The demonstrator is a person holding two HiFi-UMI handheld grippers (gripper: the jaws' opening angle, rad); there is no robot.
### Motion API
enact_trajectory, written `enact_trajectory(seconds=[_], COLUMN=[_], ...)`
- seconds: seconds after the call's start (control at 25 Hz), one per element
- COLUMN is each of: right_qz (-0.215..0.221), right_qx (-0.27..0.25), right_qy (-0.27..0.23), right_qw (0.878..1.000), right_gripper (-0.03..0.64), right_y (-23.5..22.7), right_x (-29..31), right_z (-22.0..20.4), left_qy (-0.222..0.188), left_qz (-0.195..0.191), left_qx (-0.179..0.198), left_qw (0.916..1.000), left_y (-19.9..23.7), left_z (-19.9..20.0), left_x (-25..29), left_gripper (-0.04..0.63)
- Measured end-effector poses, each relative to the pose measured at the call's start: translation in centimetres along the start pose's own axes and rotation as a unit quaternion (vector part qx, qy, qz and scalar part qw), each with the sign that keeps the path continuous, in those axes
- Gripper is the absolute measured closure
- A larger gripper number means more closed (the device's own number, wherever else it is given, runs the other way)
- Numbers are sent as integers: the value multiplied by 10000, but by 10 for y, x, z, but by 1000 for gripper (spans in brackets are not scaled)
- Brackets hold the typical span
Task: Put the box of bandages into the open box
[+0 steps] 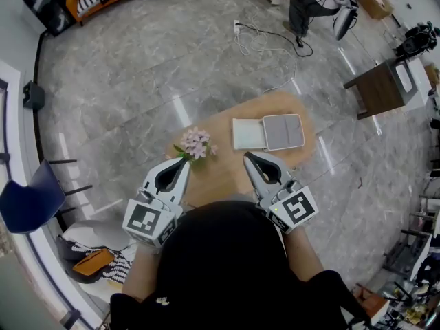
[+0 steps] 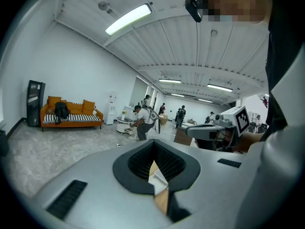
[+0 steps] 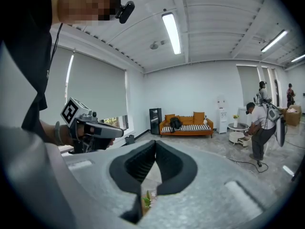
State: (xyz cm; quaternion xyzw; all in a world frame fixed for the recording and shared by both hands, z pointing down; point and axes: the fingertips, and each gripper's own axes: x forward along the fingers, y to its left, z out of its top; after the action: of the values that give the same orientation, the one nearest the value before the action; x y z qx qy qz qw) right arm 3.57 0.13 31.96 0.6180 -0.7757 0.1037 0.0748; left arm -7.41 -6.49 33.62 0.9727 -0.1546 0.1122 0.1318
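Observation:
An open box (image 1: 246,134), a white tray with a grey lid (image 1: 283,131) folded out to its right, lies on the far part of a small wooden table (image 1: 227,174). I see no box of bandages in any view. In the head view my left gripper (image 1: 185,160) and right gripper (image 1: 247,155) hover side by side over the table's near half, both shut and holding nothing. The left gripper view shows its jaws (image 2: 153,142) tip to tip, with a bit of the white box (image 2: 158,179) in the gap below. In the right gripper view the jaws (image 3: 155,143) are shut as well.
A bunch of pink flowers (image 1: 196,143) stands on the table's left side, just ahead of my left gripper. On the marble floor are a blue chair (image 1: 31,199) at the left, a dark side table (image 1: 380,86) at the right, a white cable (image 1: 265,41) and a seated person (image 1: 309,2) far off.

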Motion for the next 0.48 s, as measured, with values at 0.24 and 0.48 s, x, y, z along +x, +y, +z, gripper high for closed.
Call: enact_trajectory(seconds=[0.24, 0.48], right_qz=[-92, -126], right_qx=[37, 60], right_qy=[-17, 0], right_qw=[9999, 9999], right_gripper=[618, 618], right_y=[-7, -13], right_x=[-4, -11], right_z=[-6, -12], left_qy=[51, 109], left_qz=[-55, -88], left_qx=[89, 139], left_qw=[9999, 9998], left_y=[-10, -19], left_z=[0, -1], left_x=[5, 11], left_gripper=[584, 584])
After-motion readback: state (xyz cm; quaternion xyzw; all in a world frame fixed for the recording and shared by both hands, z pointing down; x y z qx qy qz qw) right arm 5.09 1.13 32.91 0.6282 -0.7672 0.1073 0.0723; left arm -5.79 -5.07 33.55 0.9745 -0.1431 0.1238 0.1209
